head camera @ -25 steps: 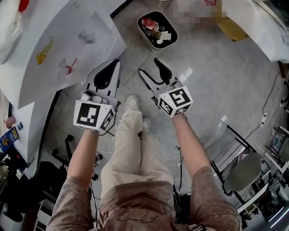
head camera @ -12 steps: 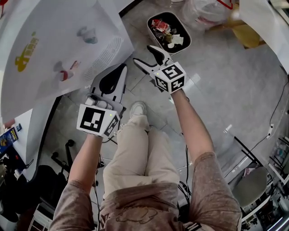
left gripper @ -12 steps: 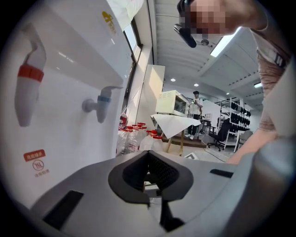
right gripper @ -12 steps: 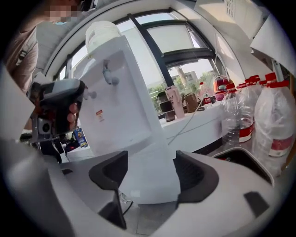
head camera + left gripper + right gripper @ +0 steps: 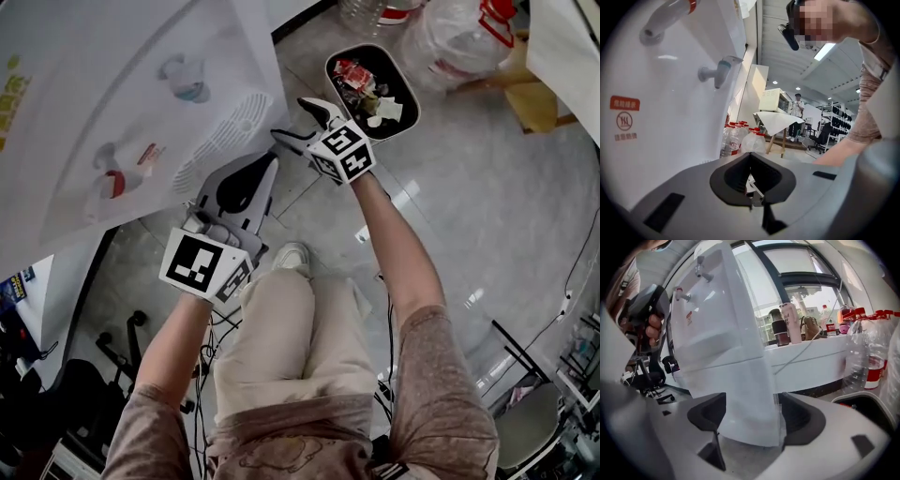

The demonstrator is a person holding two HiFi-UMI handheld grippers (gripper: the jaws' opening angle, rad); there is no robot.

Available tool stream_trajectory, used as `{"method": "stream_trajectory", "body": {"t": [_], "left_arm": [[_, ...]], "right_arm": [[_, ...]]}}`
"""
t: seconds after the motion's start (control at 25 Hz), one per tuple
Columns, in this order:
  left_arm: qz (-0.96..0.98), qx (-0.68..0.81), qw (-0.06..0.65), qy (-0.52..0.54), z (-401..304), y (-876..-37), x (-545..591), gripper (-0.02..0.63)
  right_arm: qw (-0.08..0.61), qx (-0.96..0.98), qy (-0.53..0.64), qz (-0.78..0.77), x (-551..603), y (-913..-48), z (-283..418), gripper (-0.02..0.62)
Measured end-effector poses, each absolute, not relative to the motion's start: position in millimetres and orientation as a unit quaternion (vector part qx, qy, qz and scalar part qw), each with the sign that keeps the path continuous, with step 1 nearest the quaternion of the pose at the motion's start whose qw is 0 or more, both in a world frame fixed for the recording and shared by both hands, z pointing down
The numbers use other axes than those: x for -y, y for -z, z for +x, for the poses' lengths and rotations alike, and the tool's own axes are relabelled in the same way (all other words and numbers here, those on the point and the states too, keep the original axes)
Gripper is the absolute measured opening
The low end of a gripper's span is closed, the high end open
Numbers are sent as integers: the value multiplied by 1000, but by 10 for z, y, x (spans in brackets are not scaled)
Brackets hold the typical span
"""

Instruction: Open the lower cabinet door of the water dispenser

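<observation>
From above, the tall white plastic water dispenser (image 5: 141, 103) lies ahead and to the left of both grippers. The left gripper (image 5: 255, 173) sits close against its body. The right gripper (image 5: 298, 124) reaches further ahead, near the dispenser's corner, with a black waste bin (image 5: 372, 80) of rubbish just beyond it on its right.

In the left gripper view, the left gripper (image 5: 750, 168) is clenched on nothing, jaws together. The dispenser's glossy white front rises just to its left, with a grey tap (image 5: 719, 72) well above it.

In the right gripper view, the right gripper (image 5: 750, 420) is released. Its jaws have just been opening and stand wide apart, and the dispenser's lower corner is framed in the gap with neither pad pressing it. The lower cabinet door (image 5: 736, 399), the plain white panel under the seam straight ahead of the jaws, looks flush and shut; I can make out no handle. I judge the task to be at the approach, with catching the door's edge and swinging it out both left to do.
</observation>
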State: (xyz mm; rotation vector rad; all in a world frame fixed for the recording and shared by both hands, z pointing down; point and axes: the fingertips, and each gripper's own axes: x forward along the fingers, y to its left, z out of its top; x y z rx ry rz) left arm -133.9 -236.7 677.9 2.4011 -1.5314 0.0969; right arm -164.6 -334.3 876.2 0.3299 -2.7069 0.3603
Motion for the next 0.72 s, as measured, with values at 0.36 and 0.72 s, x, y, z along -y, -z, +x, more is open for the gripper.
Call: {"method": "stream_trajectory", "body": {"t": [0.36, 0.72], "left_arm": [[846, 513, 140, -33, -1296, -6960, 2397, 17], [849, 503, 154, -36, -1269, -7097, 2415, 17]], "right_arm": [[192, 972, -123, 53, 3422, -8978, -1940, 374], [188, 974, -126, 31, 3392, -8972, -1983, 359]]}}
